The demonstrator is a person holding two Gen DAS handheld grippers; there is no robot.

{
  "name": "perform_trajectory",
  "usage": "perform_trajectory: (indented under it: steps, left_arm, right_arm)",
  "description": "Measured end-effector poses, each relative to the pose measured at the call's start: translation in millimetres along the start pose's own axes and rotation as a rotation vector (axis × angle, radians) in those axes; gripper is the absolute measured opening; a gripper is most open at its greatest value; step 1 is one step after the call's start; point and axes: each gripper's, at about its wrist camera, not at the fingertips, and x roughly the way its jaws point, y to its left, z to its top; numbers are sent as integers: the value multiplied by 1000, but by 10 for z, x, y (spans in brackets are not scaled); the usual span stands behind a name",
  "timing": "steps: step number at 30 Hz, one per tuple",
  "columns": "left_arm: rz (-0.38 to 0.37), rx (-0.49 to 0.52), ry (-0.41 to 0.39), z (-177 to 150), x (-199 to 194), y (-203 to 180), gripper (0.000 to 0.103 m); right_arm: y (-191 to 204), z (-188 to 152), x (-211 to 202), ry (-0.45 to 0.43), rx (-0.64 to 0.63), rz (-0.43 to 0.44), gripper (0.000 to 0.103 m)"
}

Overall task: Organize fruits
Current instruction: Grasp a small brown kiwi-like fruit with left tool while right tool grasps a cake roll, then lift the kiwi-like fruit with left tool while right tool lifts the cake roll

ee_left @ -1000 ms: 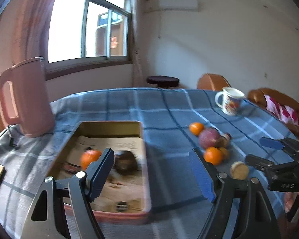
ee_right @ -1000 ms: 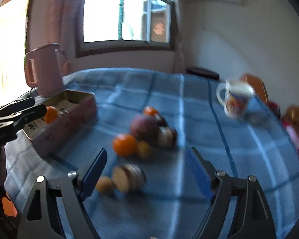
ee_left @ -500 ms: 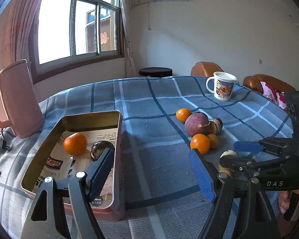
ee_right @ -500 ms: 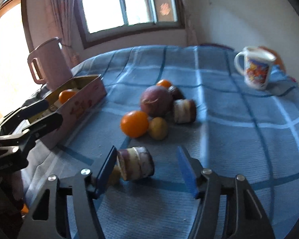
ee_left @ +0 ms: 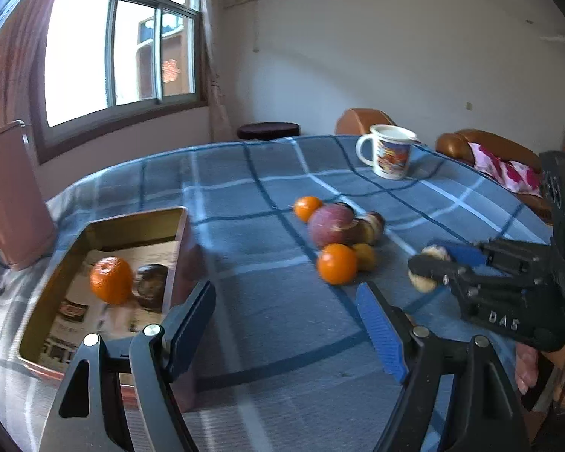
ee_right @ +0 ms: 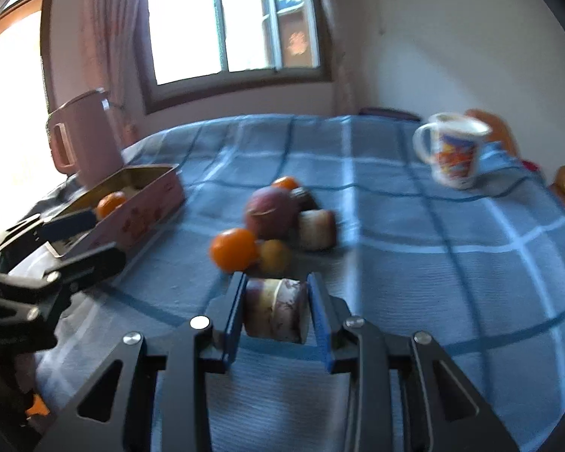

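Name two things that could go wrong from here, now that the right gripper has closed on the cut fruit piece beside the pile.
1. The right gripper has just closed its fingers on the cut fruit piece; squeezing harder could crush it.
2. The orange and small yellow fruit lie just beyond it; a careless lift could nudge them rolling.
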Motion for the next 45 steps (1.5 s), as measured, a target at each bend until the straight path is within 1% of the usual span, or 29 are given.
perform_trajectory:
  steps: [2, 5, 7, 11, 13, 15, 17, 19, 20, 24, 34, 45]
  left_arm:
    - [-47, 4, 27, -6, 51, -97, 79]
    - [-92, 21, 56, -16, 108, -242, 78]
    - [-126, 30, 81, -14, 161, -339, 78]
    - [-142, 67, 124, -33, 261, -487, 77]
    - [-151, 84, 150, -51, 307, -529, 65]
    - [-170, 98, 196, -71, 383, -550, 47]
    - [-184, 86, 223, -80, 429, -532, 40]
    - [-200, 78, 237, -88, 444, -516, 36]
    - [-206, 80, 239, -88, 443, -517, 29]
    - [-216, 75, 226, -87, 421, -506, 29]
    - [-180, 32, 112, -66, 244, -392, 29]
    - [-167, -21, 36, -33, 143, -282, 29]
  right_arm:
    - [-97, -15, -58, -18, 28, -19, 36]
    - [-238, -18, -106, -29, 46, -77, 36]
    - [-325, -21, -127, -36, 72, -78, 36]
    - [-365, -15, -138, -44, 86, -61, 36]
    - [-372, -19, -135, -42, 88, -54, 36]
    - [-382, -23, -129, -40, 94, -44, 36]
    - [-381, -26, -124, -37, 92, -39, 36]
    - [-375, -30, -126, -39, 88, -38, 36]
    - [-373, -30, -125, -39, 89, -39, 36]
    - [-356, -33, -144, -49, 82, -36, 36]
    - [-330, -56, -249, -110, 56, -12, 36]
    - [-282, -90, -354, -175, 21, 16, 36]
